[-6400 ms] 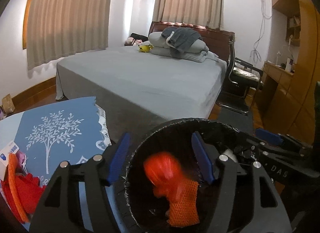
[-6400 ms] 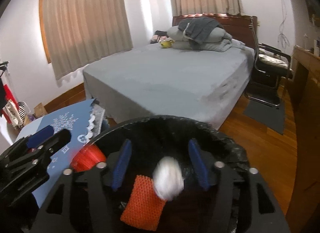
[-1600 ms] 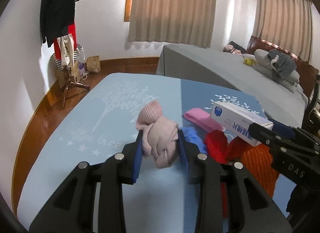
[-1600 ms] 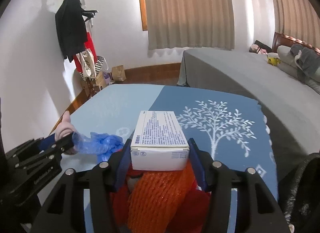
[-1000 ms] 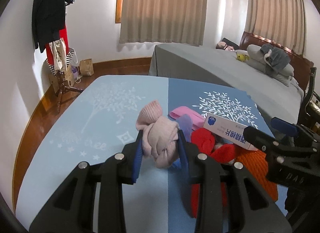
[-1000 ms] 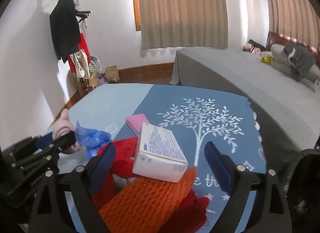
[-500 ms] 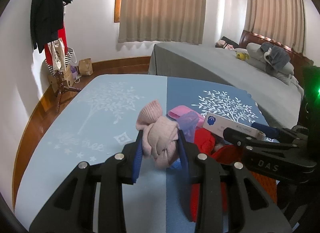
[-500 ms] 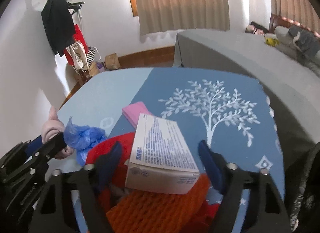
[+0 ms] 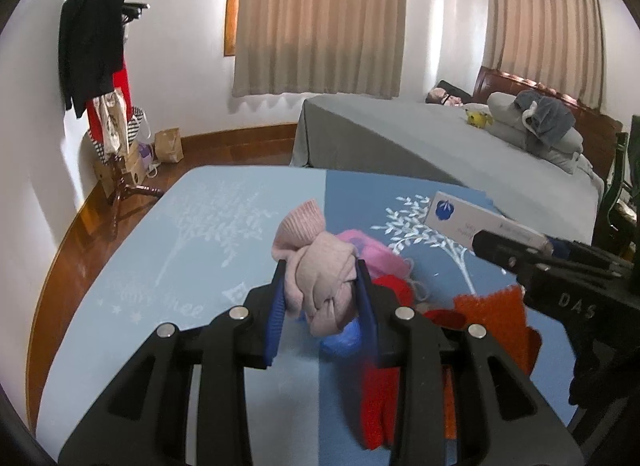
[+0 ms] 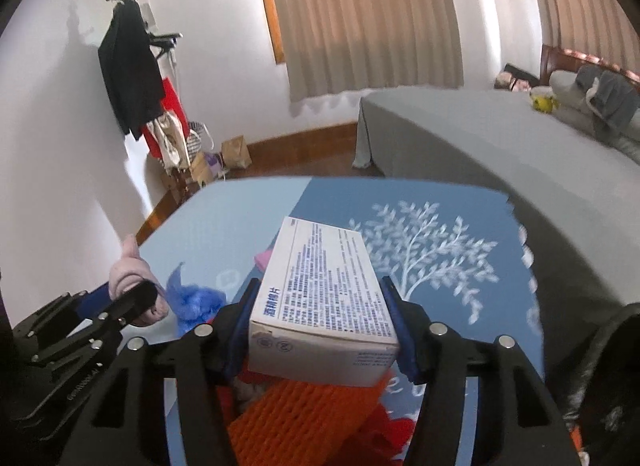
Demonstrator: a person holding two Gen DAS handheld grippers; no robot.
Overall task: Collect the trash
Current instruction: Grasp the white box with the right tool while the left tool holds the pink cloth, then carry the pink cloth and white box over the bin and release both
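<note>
Pink sock [image 9: 320,270] clamped in the left hand-held gripper [image 9: 322,300], off the worktop [image 9: 224,234]. Right hand-held gripper [image 10: 320,326] closing on the white box [image 10: 324,298], pads at both sides, box lifted above the orange mesh [image 10: 296,414] and red scraps [image 9: 376,398] below it.

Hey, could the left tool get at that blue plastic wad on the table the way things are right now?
Probably not yet. The left tool is shut on the pink knit bundle, so its jaws are full. The blue plastic wad itself lies uncovered just beneath it.
</note>
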